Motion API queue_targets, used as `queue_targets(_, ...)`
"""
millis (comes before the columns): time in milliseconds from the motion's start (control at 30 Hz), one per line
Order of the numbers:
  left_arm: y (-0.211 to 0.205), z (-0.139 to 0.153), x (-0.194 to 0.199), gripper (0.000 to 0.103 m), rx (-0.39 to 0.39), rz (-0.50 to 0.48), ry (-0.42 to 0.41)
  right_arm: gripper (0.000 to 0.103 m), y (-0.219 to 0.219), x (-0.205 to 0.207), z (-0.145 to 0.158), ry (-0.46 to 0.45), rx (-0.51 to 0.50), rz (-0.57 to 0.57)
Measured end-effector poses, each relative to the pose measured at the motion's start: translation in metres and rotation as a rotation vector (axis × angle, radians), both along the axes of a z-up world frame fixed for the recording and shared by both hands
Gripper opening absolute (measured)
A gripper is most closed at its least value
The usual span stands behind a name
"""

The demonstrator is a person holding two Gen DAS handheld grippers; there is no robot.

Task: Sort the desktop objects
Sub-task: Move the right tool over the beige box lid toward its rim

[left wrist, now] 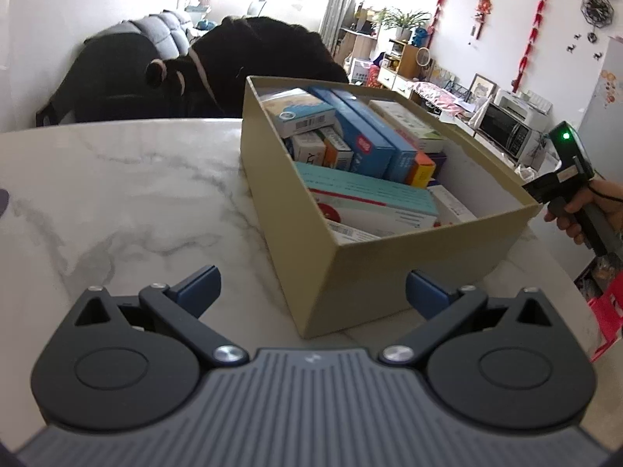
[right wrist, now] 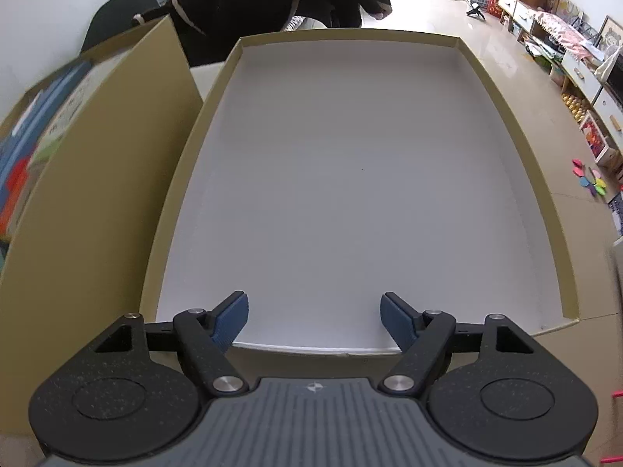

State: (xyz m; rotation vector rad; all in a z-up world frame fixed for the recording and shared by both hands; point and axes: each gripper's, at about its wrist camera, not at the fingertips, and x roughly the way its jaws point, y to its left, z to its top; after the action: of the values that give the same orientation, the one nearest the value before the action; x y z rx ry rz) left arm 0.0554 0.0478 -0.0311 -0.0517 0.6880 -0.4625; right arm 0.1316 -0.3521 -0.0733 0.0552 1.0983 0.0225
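Observation:
A tan cardboard box [left wrist: 389,272] stands on the marble table, packed with several medicine cartons [left wrist: 366,148]. My left gripper [left wrist: 311,292] is open, low over the table just in front of the box's near corner, holding nothing. Beside the box lies its lid [right wrist: 518,124], upside down, white inside and empty. My right gripper [right wrist: 313,319] is open over the lid's near edge, with the rim between its spread blue pads [right wrist: 233,319] and nothing pressed. The box's side [right wrist: 97,202] rises at the left of the right wrist view. The right hand's device [left wrist: 572,179] shows past the box.
The marble table [left wrist: 117,194] spreads left of the box. A dark sofa with black clothing [left wrist: 249,58] sits behind the table. Shelves, a microwave [left wrist: 506,128] and clutter line the right wall. The table's right edge drops off near the lid [right wrist: 584,330].

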Motion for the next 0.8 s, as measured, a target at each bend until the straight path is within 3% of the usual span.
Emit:
queue_targets(133,-0.004,0.000,-0.010,0.103,-0.010,-0.060,-0.006,0.078,0.011,-0.022,-0.001,0.002,-0.034,-0.001)
queue_targets(267,-0.009,-0.005,-0.013,0.103,-0.055,-0.137,0.041,0.078,0.022,-0.045,-0.001,0.003,-0.054,-0.008)
queue_targets(567,-0.043,-0.013,-0.030,0.103,-0.005,-0.277,0.012,0.079,0.038,-0.089,-0.002,0.010,-0.061,-0.031)
queue_targets(800,-0.066,-0.026,-0.042,0.103,-0.012,-0.328,0.050,0.079,0.049,-0.122,0.000,-0.001,-0.059,-0.048)
